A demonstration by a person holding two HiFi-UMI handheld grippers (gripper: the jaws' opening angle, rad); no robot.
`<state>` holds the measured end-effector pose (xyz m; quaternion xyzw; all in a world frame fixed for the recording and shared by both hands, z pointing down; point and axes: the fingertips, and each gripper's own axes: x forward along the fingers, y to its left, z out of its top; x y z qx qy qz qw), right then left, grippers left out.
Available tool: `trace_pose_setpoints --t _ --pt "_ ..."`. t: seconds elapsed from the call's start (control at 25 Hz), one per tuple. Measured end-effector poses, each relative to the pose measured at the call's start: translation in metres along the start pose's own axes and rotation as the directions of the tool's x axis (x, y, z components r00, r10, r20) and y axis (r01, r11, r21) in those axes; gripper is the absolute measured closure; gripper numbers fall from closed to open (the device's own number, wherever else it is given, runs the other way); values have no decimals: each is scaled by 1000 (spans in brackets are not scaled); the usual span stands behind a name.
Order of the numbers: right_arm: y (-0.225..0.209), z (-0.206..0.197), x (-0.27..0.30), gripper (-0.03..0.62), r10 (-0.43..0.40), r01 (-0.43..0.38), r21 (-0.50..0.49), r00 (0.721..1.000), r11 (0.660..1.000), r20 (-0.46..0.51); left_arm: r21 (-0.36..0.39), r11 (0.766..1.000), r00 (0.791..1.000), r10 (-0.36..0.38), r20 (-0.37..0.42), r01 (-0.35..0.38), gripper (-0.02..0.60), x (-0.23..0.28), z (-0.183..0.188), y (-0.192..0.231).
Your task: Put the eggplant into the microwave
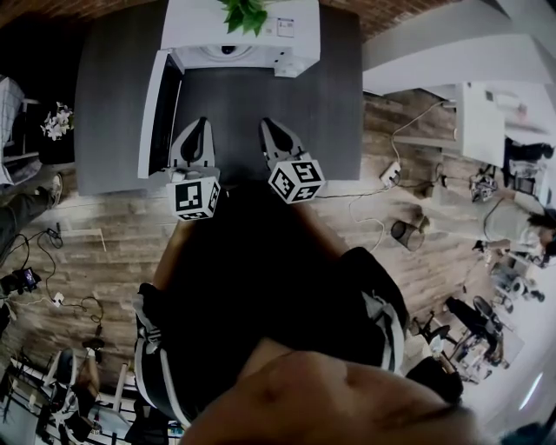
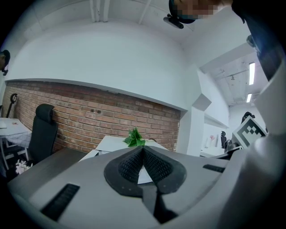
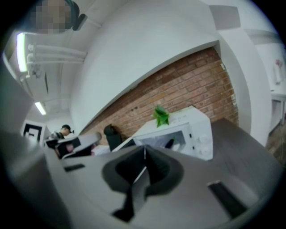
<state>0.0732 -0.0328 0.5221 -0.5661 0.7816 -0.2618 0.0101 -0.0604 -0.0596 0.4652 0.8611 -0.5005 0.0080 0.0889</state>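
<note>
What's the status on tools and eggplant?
Left tool shut, empty. Right tool shut, empty. Dark shape in microwave, likely the eggplant; door open. Nothing blocks the opening.

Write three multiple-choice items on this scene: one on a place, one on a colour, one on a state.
1. Where is the green plant relative to the microwave? A) inside it B) on top of it C) under it
2. What colour is the microwave's casing? A) white B) red C) black
3. How do the jaws of the left gripper and right gripper stand? A) wide apart B) shut on an eggplant C) together, nothing held

Answers: B, its leaves rise from the top panel; A, the casing shows white in the head view and the right gripper view; C, each gripper view shows the jaws meeting with nothing between them.
</note>
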Motion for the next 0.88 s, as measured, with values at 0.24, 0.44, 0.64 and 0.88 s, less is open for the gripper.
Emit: trace_pose_setpoints --t 0.24,0.44,0.64,0.88 --pt "-1 0 0 560 10 -10 -6 1000 1000 2 2 1000 1000 0 -3 0 545 2 -2 -3" --pt "-3 1 0 560 13 -13 -5 1000 1000 3 3 1000 1000 1 -6 -1 545 4 -3 -4" --pt "-4 1 1 560 17 -17 1 1000 1000 0 4 1000 1000 -2 0 2 545 6 0 -6" --pt "-5 1 1 560 17 -17 4 1000 1000 -2 3 1000 1000 -5 1 5 545 8 0 -7"
